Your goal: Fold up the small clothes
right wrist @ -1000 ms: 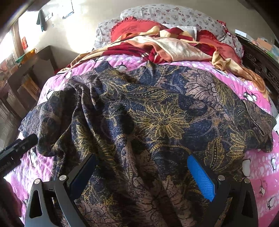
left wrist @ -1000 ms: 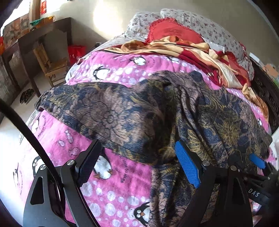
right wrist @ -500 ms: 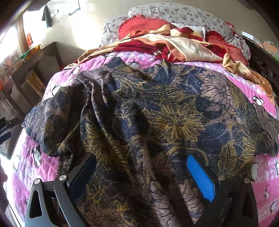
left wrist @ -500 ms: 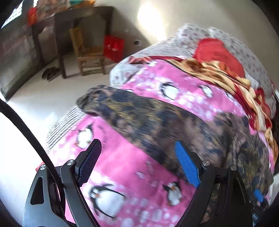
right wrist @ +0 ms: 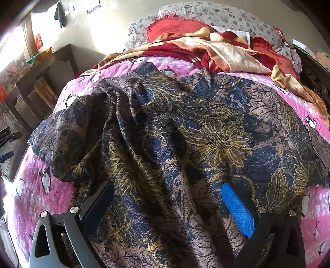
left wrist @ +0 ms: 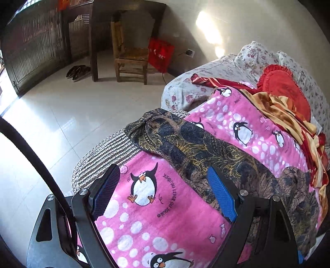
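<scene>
A dark garment with a navy, brown and gold floral print [right wrist: 196,132] lies spread and wrinkled over a pink penguin blanket [right wrist: 33,191] on a bed. One sleeve of the garment [left wrist: 181,142] reaches toward the bed's left edge. My left gripper [left wrist: 163,187] is open over the pink blanket [left wrist: 156,222], its right finger next to the sleeve's near edge. My right gripper [right wrist: 167,204] is open above the garment's near part, with cloth showing between the blue-padded fingers [right wrist: 237,208] but not pinched.
A red and gold blanket [right wrist: 222,51], a red cushion [left wrist: 286,90] and floral pillows [right wrist: 216,14] are heaped at the head of the bed. Left of the bed: tiled floor [left wrist: 61,115], a wooden chair [left wrist: 130,57], a red bag [left wrist: 162,53], shoes [left wrist: 78,71], dark table.
My left gripper has swung left from over the garment's body to the sleeve end near the bed's edge. The right gripper has drawn slightly back; the garment lies unchanged.
</scene>
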The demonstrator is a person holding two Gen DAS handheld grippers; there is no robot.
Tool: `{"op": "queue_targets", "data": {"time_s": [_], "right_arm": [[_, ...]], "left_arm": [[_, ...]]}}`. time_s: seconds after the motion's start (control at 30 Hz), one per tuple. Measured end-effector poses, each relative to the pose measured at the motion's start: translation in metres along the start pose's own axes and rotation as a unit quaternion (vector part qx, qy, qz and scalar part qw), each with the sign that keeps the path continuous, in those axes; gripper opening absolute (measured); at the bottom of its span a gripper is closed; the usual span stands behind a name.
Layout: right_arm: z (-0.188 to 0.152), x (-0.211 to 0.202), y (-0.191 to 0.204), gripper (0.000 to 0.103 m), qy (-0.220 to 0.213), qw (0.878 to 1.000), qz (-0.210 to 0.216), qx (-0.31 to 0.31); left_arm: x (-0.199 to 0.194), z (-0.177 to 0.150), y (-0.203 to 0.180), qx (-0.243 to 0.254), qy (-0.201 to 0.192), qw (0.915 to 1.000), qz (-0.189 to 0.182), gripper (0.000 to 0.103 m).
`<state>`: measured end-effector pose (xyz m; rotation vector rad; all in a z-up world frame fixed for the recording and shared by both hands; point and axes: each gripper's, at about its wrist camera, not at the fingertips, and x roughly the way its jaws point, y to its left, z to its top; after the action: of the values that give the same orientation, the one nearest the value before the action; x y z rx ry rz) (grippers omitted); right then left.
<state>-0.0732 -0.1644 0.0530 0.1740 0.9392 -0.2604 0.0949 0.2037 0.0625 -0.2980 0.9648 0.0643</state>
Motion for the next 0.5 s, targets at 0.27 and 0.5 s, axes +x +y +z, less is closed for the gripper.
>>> {"op": "queue_targets", "data": {"time_s": [0.27,0.5], "right_arm": [[-0.001,0.002,0.000,0.103,0.005,1.000,-0.001,-0.002],[-0.001,0.002,-0.002,0.103,0.001,1.000,-0.004,0.002]], "left_arm": [[-0.002,-0.002,-0.004,0.008,-0.003,1.0000,-0.001,0.087],[-0.019,-0.008,-0.025,0.034,-0.018,0.9991,-0.015,0.087]]}}
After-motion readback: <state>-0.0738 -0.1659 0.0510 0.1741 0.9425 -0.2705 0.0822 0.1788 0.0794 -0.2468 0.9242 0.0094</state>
